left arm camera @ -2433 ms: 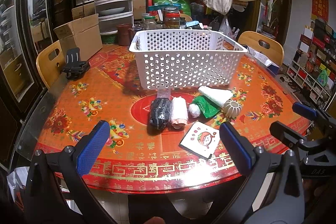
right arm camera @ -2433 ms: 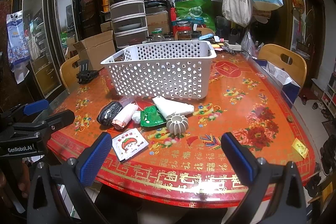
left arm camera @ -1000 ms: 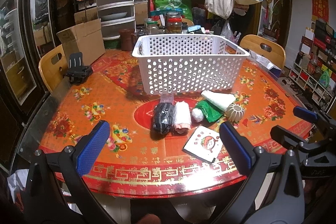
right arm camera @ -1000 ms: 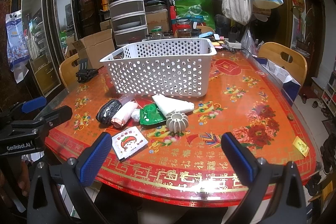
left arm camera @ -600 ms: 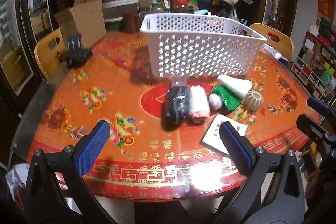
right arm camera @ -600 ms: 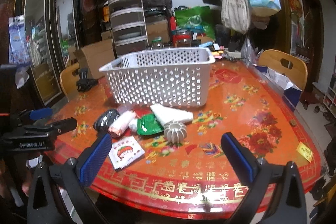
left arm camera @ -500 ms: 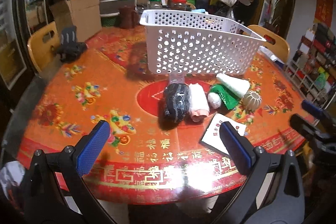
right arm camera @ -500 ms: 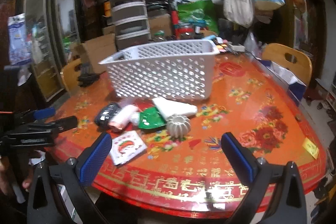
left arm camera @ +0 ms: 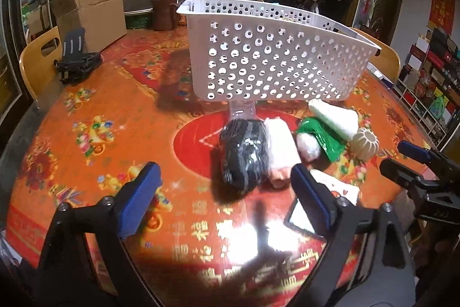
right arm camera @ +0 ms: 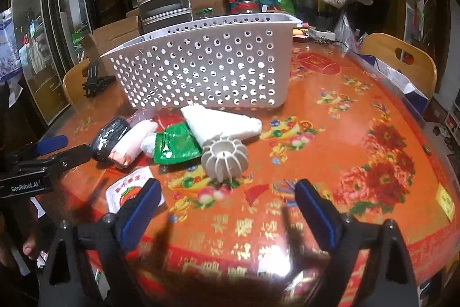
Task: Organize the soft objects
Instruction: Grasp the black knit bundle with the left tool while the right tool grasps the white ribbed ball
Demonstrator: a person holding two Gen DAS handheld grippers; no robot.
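Both hand-held grippers hang over the near edge of the tabletop (left arm camera: 86, 111). The left hand-held gripper (left arm camera: 224, 186) has its jaws wide apart, and they have just been closing a little. Nothing is between them; the black roll lies just past its blue pads. The right hand-held gripper (right arm camera: 227, 200) is wide too, its jaws have also just been closing a little, and it holds nothing.

The big round tabletop is red and orange with flowers and gold letters. A white basket (left arm camera: 276, 59) full of holes stands in the middle of it.

In front of the basket the soft things lie in a row. A white cone-shaped bundle (right arm camera: 221, 124) lies closest to the basket. The black roll (left arm camera: 244, 154) and a pink roll (left arm camera: 280, 151) lie side by side, touching. A green packet (right arm camera: 175, 146) lies between the pink roll and the white bundle, with a small white ball (right arm camera: 148, 146) just beside it. A pale ribbed ball (right arm camera: 224, 158) sits near the green packet. A flat white packet with a red picture (right arm camera: 126, 189) lies nearest the table edge.
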